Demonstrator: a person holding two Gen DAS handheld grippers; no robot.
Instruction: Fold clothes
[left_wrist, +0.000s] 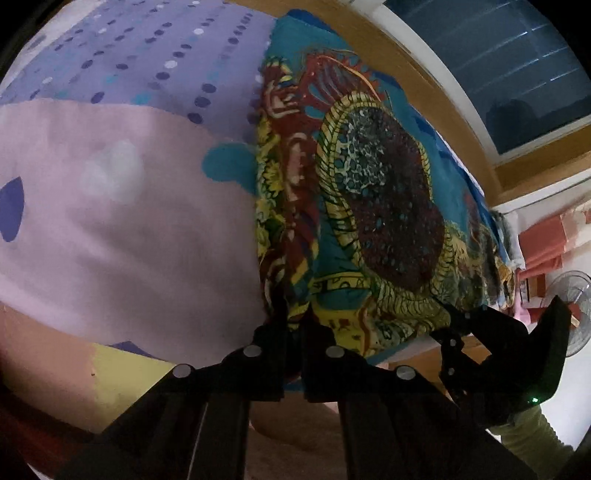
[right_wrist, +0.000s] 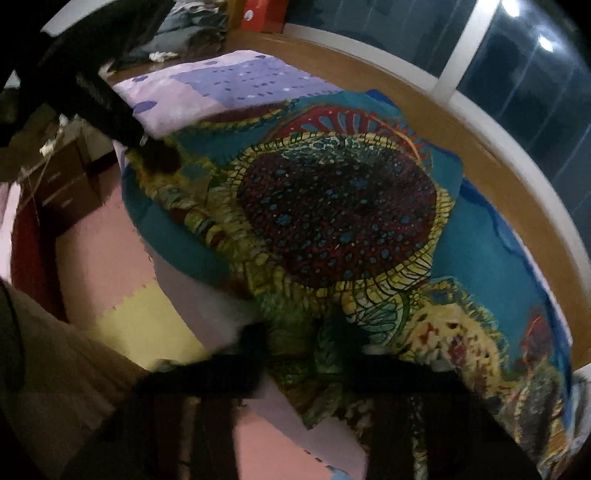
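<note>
Your left tongs are pinching the near left edge of the printed cloth on the bed, and your right tongs are clamped on its near right edge. It's mostly flat, so I'd say folding's barely started. Plenty of bare sheet on the left; the wooden edge hems in the right.

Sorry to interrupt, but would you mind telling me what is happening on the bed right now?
A person is folding a colourful printed cloth spread over a lilac dotted bedsheet. The left gripper is shut on the cloth's near edge, and the right gripper pinches the same edge further along. No fold has been made yet.
</note>
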